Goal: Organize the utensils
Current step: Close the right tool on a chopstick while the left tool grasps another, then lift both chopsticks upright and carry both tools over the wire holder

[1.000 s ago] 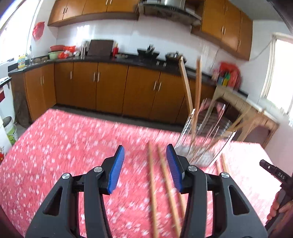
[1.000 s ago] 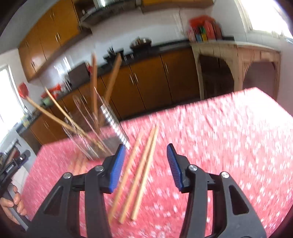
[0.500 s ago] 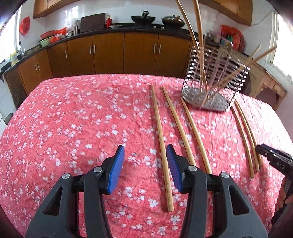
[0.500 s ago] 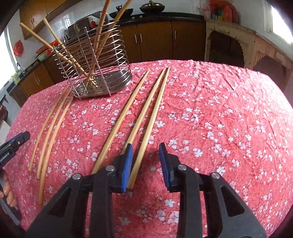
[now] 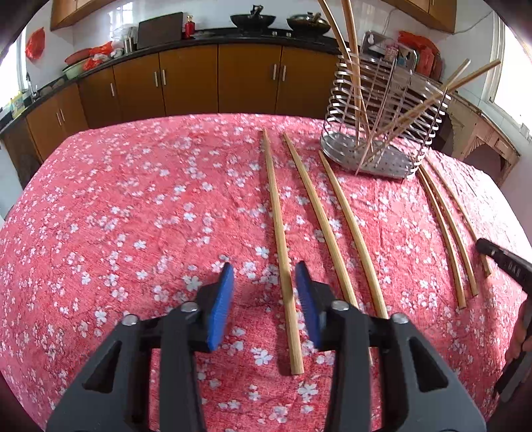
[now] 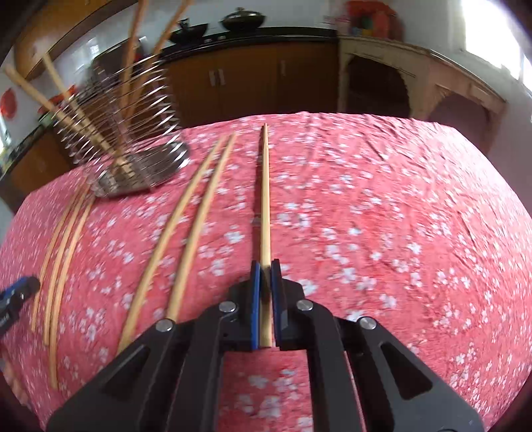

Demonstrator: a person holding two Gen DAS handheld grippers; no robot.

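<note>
Right gripper point(image 6: 265, 266) jaws clamped on near end of chopstick point(image 6: 265, 199), which points to 12 o'clock over surface point(image 6: 399, 216).
Left gripper point(image 5: 264, 282) jaws closing around another chopstick point(image 5: 281, 249), not yet pressing.
Holder point(image 5: 382, 109) at 1 o'clock.
Judgement: chopsticks light, stiff, smooth; thick end best hold.

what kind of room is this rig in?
Most likely a home kitchen: brown cabinets under a dark countertop, woks on the stove behind, and a metal utensil rack on a table with a red floral tablecloth.
</note>
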